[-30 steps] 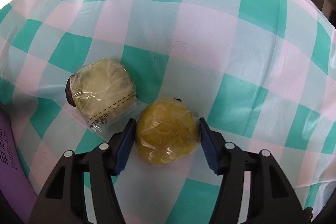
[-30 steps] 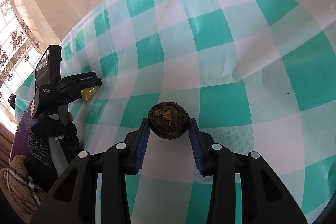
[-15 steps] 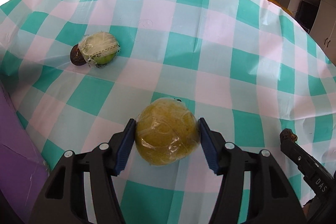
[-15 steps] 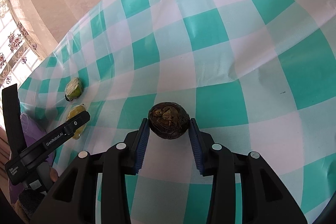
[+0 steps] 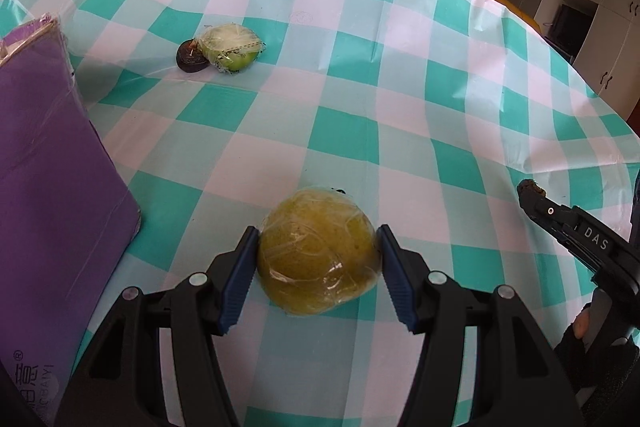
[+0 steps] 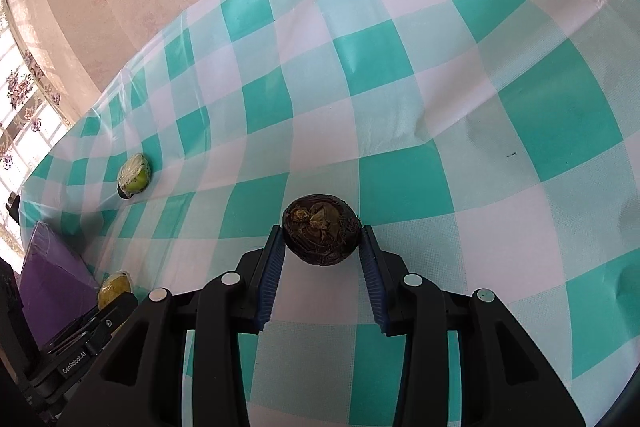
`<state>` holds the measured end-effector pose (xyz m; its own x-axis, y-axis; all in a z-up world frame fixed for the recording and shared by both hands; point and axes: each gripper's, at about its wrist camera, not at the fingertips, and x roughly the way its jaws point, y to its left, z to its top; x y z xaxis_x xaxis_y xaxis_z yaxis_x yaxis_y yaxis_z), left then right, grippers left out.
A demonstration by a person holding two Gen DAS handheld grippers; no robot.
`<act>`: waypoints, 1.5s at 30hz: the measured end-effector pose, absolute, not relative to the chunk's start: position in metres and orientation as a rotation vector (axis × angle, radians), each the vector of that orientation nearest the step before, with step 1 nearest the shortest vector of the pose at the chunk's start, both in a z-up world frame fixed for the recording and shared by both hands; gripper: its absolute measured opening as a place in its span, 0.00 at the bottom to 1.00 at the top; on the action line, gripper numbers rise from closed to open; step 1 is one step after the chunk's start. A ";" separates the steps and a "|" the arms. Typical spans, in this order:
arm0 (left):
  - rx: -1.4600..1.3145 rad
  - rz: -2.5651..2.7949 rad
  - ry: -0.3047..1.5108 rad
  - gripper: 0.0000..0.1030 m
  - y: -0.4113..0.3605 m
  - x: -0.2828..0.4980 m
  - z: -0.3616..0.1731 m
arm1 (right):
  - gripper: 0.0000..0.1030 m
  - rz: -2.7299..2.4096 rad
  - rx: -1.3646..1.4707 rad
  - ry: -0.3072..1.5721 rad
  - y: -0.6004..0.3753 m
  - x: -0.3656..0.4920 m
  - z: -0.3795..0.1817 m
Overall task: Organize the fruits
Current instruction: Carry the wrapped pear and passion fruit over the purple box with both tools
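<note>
My left gripper [image 5: 317,233] is shut on a yellow-green fruit [image 5: 316,263] wrapped in clear film, its blue pads pressing both sides. Far off to the upper left on the checked tablecloth [image 5: 400,75] lie a film-wrapped green fruit [image 5: 232,47] and a small dark round fruit [image 5: 191,58], touching each other. My right gripper [image 6: 321,229] is shut on a dark brown, rough-skinned round fruit [image 6: 320,239]. In the right wrist view the green fruit [image 6: 134,177] lies far left, and the yellow fruit [image 6: 114,289] shows at the lower left beside the left gripper's body.
A purple box [image 5: 52,167] stands at the left of the table, close to my left gripper; it also shows as the purple box [image 6: 52,283] in the right wrist view. The right gripper's tip [image 5: 532,193] enters at the right. A pink wall and a doorway lie beyond the table.
My left gripper has carried the yellow fruit away from the green wrapped fruit, which now lies far off, and the purple box has come in beside it. The right gripper has stayed put.
</note>
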<state>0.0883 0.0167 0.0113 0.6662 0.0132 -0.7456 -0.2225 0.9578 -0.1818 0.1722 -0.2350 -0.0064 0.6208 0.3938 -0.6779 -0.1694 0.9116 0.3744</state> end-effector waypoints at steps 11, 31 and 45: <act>-0.234 0.100 0.850 0.58 0.017 0.046 0.010 | 0.37 0.357 0.225 0.864 -0.206 0.123 -0.006; -0.191 0.109 0.798 0.58 0.025 -0.038 0.013 | 0.38 0.389 0.086 0.852 -0.171 0.020 -0.004; -0.025 0.116 0.698 0.58 0.013 -0.081 0.032 | 0.38 0.431 0.007 0.834 -0.155 -0.019 0.005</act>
